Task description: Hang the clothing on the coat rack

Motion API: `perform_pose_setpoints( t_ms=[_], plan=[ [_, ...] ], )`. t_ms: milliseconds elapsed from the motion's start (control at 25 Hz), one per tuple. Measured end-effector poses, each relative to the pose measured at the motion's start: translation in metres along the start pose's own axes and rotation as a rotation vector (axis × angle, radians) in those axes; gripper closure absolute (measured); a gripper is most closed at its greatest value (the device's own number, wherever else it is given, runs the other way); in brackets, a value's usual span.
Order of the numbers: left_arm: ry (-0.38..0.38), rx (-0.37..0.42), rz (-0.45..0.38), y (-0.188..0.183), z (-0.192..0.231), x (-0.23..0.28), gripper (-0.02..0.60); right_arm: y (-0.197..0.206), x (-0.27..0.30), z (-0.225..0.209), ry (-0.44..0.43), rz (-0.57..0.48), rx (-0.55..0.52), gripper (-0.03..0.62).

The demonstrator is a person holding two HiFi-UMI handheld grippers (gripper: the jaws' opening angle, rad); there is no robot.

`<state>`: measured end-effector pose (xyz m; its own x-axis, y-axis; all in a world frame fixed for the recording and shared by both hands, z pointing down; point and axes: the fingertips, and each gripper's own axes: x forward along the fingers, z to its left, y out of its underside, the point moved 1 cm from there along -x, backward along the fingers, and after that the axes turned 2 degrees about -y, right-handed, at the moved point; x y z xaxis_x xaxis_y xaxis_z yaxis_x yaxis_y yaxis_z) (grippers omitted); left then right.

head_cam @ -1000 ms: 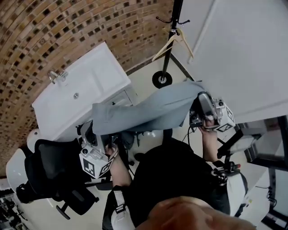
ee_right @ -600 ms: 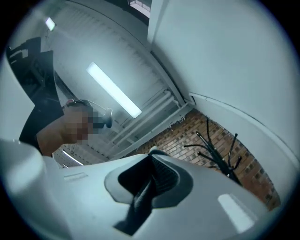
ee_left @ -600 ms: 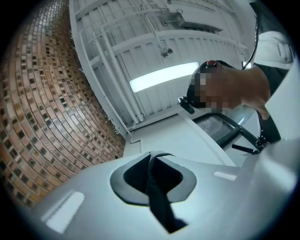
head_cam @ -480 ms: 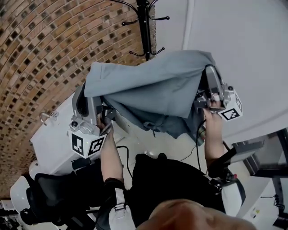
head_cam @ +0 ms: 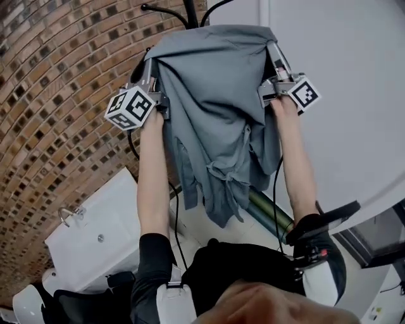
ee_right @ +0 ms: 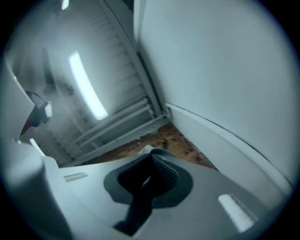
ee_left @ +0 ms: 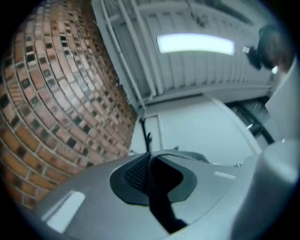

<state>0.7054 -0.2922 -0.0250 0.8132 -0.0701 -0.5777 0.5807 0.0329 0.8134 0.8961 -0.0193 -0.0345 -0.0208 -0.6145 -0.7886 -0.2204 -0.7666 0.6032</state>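
1. Grey-blue cloth garment (head_cam: 215, 107) is up at 12 o'clock in head view, stretched btwn both grippers. Its lower edge and tie strings hang toward centre.
2. Left gripper (head_cam: 152, 76), at garment's 10 o'clock: jaws pressed together, pinching upper left edge.
3. Right gripper (head_cam: 273, 63), at garment's 2 o'clock: jaws also closed, pinching upper right edge.
4. Black metal coat rack (head_cam: 188, 9): hooks show at 12 o'clock, just past garment top. Can't tell if cloth touches them.
5. Brown brick wall (head_cam: 50, 95) at 9 o'clock. White sink cabinet (head_cam: 120, 215) w/ chrome tap (head_cam: 66, 215) at 7 o'clock. White wall panel (head_cam: 354, 95) at 3 o'clock.
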Motion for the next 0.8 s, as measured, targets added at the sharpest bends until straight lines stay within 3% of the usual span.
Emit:
perform_pose_setpoints(
  t_ms=[80, 120, 200, 320, 440, 480, 520, 640, 800],
  plan=[
    [-0.023, -0.054, 0.188, 0.071, 0.019, 0.008, 0.571, 0.06, -0.031, -0.065, 0.245, 0.061, 0.238, 0.572],
    [-0.012, -0.07, 0.251, 0.105, 0.016, -0.01, 0.571, 0.095, -0.065, -0.075, 0.318, 0.079, 0.369, 0.572],
    [0.036, -0.089, 0.304, 0.154, -0.005, -0.054, 0.569, 0.154, -0.133, -0.067, 0.346, 0.113, 0.496, 0.574],
    [0.089, -0.123, 0.23, 0.178, -0.037, -0.082, 0.555, 0.198, -0.16, -0.03, 0.205, 0.149, 0.512, 0.571],
    [0.038, -0.105, 0.123, 0.175, -0.045, -0.124, 0.528, 0.197, -0.169, 0.008, 0.156, 0.155, 0.427, 0.551],
    [0.001, -0.093, 0.11, 0.175, -0.044, -0.145, 0.524, 0.192, -0.181, 0.017, 0.167, 0.148, 0.408, 0.506],
    [-0.035, -0.084, 0.114, 0.178, -0.044, -0.169, 0.524, 0.187, -0.199, 0.023, 0.188, 0.146, 0.397, 0.459],
    [-0.103, -0.058, 0.192, 0.192, -0.063, -0.234, 0.525, 0.183, -0.259, 0.046, 0.27, 0.202, 0.373, 0.451],
    [-0.1, 0.033, 0.336, 0.182, -0.132, -0.298, 0.526, 0.202, -0.302, 0.117, 0.277, 0.377, 0.354, 0.451]
  ],
)
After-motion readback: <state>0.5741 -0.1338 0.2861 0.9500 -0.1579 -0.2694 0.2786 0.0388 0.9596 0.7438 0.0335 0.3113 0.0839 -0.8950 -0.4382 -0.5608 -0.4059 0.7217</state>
